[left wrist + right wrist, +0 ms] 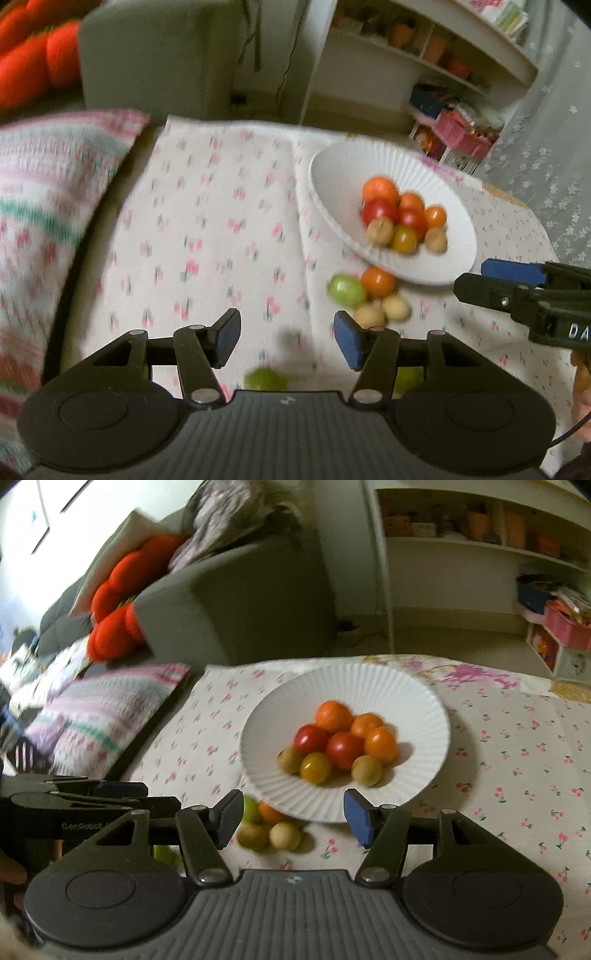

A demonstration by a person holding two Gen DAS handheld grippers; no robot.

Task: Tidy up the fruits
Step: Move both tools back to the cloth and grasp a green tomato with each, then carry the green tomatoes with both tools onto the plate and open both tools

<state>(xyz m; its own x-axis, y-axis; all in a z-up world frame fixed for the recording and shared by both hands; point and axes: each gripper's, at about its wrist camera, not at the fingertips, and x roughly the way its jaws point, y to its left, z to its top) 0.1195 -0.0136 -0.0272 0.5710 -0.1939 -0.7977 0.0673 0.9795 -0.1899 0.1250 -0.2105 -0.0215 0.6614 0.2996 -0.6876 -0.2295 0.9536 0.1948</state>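
Observation:
A white ribbed plate [369, 686] [340, 170] on the flowered cloth holds several small fruits: orange, red, yellow and tan ones [343, 740] [402, 218]. Loose fruits lie on the cloth beside the plate's near rim: a green one [345, 290], an orange one [377, 282] and two tan ones [269, 835] [384, 310]. Another green fruit [266, 380] lies just under my left gripper [286, 341], which is open and holds nothing. My right gripper [291, 818] is open over the plate's near rim, with nothing between its pads. The right gripper's fingers [495, 286] show at the left wrist view's right edge.
A striped knitted cushion [48, 206] [99, 716] lies left of the table. A grey sofa [236, 602] with red cushions [118, 602] stands behind. White shelves [417, 55] and a pink basket [461, 133] are at the far right. The left gripper's body [74, 812] reaches in from the left.

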